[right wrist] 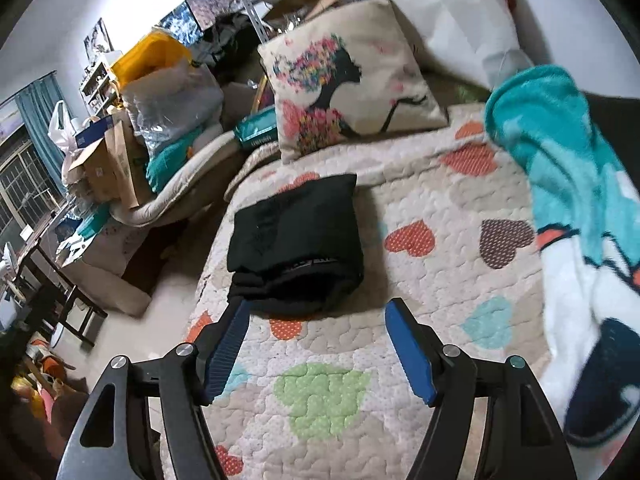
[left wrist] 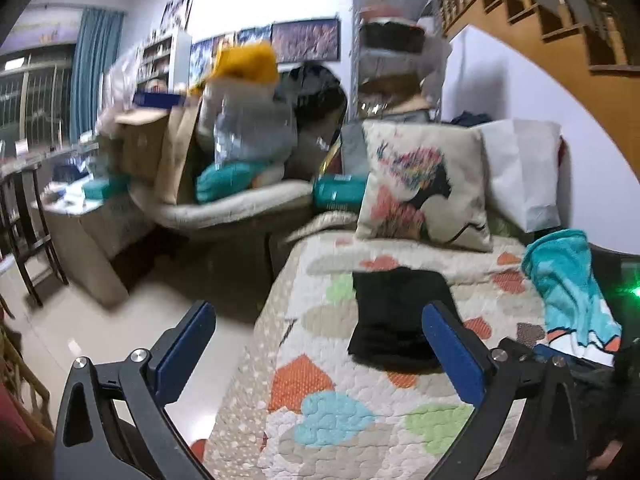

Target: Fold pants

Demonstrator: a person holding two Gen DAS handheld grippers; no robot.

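Both fingers spread wide, empty: right gripper (right wrist: pixel 316 350), left gripper (left wrist: pixel 320 350) above folded pants (right wrist: pixel 296 240), seemingly clear.

I'm seeing black pants (right wrist: pixel 296 240) lying on a cream quilt (right wrist: pixel 420 300) dotted with orange, green, teal hearts; a teal-and-white blanket (right wrist: pixel 560 184) is showing at three o'clock.

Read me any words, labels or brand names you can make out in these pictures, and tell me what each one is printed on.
None can be read for certain.
Folded black pants: a small white-lettered label by the front fold, too blurred to read.
Teal packet left of the printed cushion: white lettering, too blurred and skewed to read.
Cardboard box: faint print, illegible.
Wall posters: pictures only, no legible words.
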